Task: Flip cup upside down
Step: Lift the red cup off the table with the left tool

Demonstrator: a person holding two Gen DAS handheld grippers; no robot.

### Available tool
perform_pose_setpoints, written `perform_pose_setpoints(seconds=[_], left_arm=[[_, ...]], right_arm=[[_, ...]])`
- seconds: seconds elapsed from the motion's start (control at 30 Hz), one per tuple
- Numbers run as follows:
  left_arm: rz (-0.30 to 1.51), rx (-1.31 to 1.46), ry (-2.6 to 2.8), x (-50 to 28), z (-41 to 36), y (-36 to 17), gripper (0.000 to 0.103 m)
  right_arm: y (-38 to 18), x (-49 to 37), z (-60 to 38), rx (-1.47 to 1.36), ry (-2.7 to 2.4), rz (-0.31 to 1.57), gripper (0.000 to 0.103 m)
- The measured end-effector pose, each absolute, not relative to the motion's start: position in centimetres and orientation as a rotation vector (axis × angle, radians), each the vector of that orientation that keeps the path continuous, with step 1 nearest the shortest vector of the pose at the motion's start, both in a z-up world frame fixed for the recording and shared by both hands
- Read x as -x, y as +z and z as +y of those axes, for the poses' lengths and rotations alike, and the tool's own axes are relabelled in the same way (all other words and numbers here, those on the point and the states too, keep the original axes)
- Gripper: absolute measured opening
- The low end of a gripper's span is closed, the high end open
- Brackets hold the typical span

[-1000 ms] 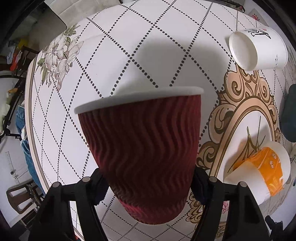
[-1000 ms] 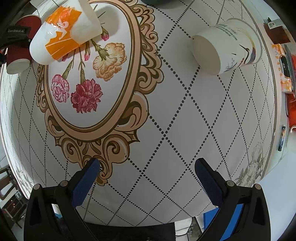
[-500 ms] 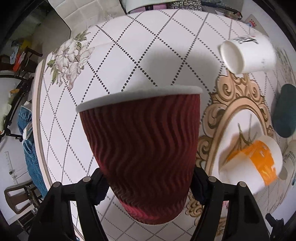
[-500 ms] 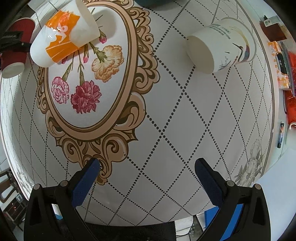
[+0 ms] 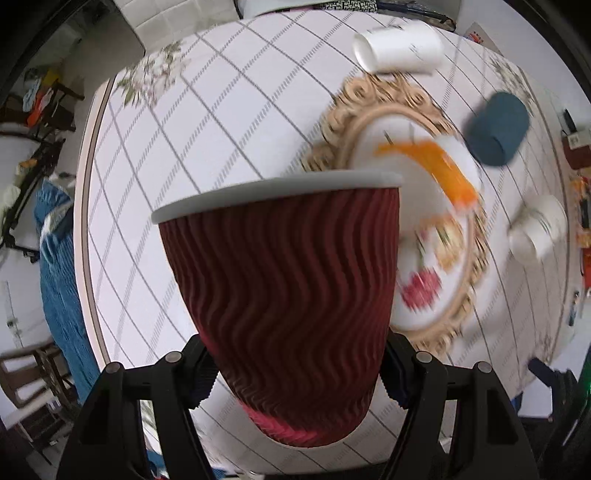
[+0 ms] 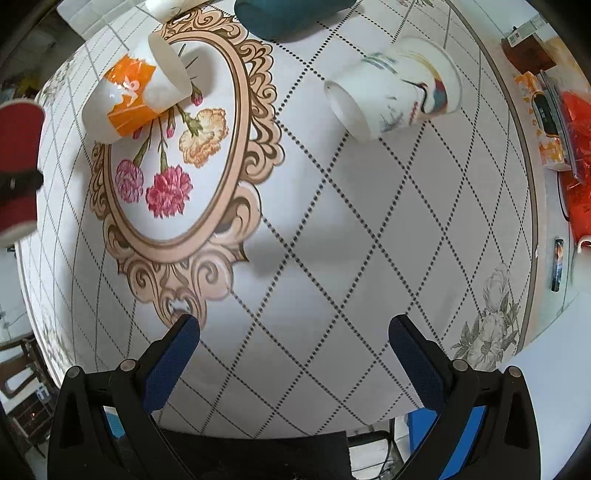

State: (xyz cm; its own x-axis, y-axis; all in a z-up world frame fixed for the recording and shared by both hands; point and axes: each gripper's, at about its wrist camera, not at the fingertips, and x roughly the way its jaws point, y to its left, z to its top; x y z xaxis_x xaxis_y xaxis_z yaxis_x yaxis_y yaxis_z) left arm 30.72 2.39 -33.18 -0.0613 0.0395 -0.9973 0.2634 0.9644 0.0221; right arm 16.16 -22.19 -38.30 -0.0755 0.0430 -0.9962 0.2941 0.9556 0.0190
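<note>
My left gripper is shut on a dark red ripple paper cup with a white rim, held in the air above the table. In the right wrist view the same red cup shows at the far left, rim pointing down, with the left gripper's black finger across it. My right gripper is open and empty, hovering over the patterned tablecloth.
An orange-and-white cup, a white crane-print cup and a teal cup lie on their sides on the table. Another white cup lies at the far side. Red packets and boxes sit beside the table's right edge.
The left gripper has lifted and swung with the red cup; the table now looks further away and blurred. The right gripper view has shifted slightly, with cups appearing nearer.
</note>
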Motion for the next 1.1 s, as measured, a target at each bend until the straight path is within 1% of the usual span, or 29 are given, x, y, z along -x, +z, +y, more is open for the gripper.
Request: perform_pose_setpoints(seconds=[0.07,0.3,0.57,0.73,1.1], left_arm=[[1.647,-0.208,-0.182,-28.8,0.6,-33.3,0.070],[1.692,-0.132,-0.168,-21.2,-1.8,-33.6,0.070],[1.729,-0.060,-0.139,-16.2,-4.8,-35.3,0.070],[1.753,-0.047,-0.122,-13.9,-5.5,-37.2,0.070],[1.755,-0.085,-0.154,-12.3,-7.7,-41.0,0.070]], right_arm=[[-38.0,-15.2,-22.5,-0.243,-0.190,1.639,0.103],[-37.5,-10.8,-24.5,-0.183,-0.141,1.634,0.103],[-37.9,-5.9,-26.7,-0.134,-0.085,1.639,0.103],[-38.9,-3.0,-27.2,-0.082,-0.057,1.662,0.103],[-39.3,2.9,-29.5,-0.060,-0.113,1.692,0.103]])
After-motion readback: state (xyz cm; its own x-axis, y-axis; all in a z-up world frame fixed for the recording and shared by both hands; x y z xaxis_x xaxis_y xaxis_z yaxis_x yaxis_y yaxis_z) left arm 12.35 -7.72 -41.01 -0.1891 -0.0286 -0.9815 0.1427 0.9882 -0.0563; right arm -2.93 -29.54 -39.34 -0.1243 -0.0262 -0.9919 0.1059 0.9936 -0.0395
